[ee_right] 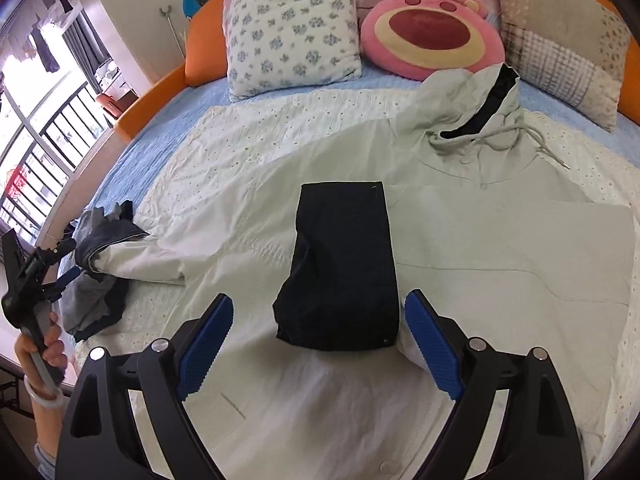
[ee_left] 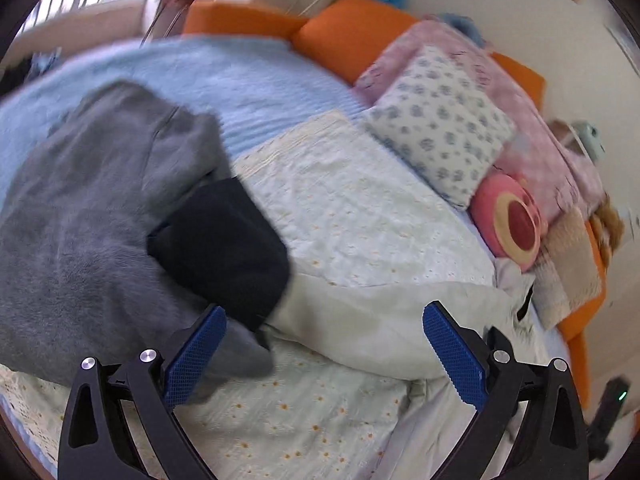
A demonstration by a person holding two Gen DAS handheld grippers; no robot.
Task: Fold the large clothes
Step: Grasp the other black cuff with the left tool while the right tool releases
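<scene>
While both claws stand apart and empty, the pale hooded jacket lies spread flat across the bed.

Where the right claw hovers low over the jacket's middle, its blue pads flank the near end of a dark navy cuff that lies folded in over the chest, neither pad pressing on it; the hood with its drawstring points toward the floral pillow and the pink bear cushion. In the right wrist view the left claw sits at the bed's left edge, held by a hand, just beside the jacket's other sleeve and a heap of grey clothing. The left wrist view, blurred, shows its pads wide apart above the grey garment and the quilt.
</scene>
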